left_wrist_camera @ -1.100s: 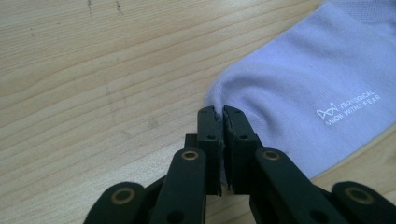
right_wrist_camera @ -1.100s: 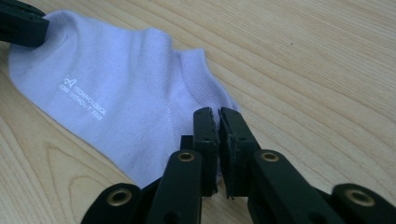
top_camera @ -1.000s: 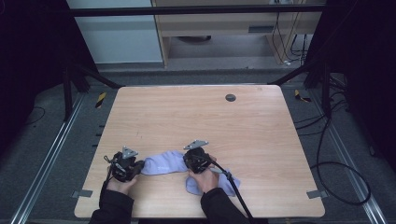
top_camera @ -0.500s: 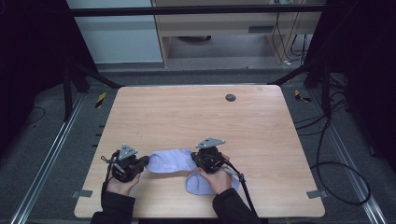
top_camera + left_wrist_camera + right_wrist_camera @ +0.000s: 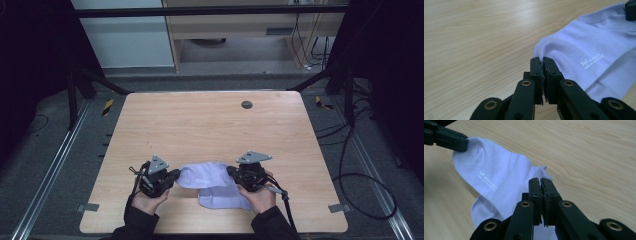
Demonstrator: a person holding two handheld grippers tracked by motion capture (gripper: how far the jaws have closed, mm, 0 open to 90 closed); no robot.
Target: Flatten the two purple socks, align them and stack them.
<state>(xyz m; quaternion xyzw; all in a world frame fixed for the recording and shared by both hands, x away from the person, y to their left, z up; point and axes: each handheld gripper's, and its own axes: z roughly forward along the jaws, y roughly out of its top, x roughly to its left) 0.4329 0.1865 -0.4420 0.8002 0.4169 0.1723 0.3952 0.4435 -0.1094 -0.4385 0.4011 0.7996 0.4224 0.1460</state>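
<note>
A pale lilac sock [image 5: 202,175] with small white lettering hangs stretched between my two grippers, just above the front of the wooden table [image 5: 200,125]. My left gripper [image 5: 176,175] is shut on one edge of the sock [image 5: 579,50], its jaws [image 5: 541,60] pinching the fabric. My right gripper [image 5: 231,171] is shut on the opposite edge of the sock [image 5: 496,172], cloth caught between its tips [image 5: 540,180]. More of the same pale fabric [image 5: 220,197] lies below on the table; I cannot tell whether it is a second sock.
A small dark round disc [image 5: 246,104] sits near the table's far edge. Black frame bars stand at both back corners, cables [image 5: 360,175] trail over the floor at the right, and a low cabinet [image 5: 225,35] stands behind the table.
Both hands have moved to the right and risen slightly, the right one farther. The sock has come along with them and is now spread wider between the grippers.
</note>
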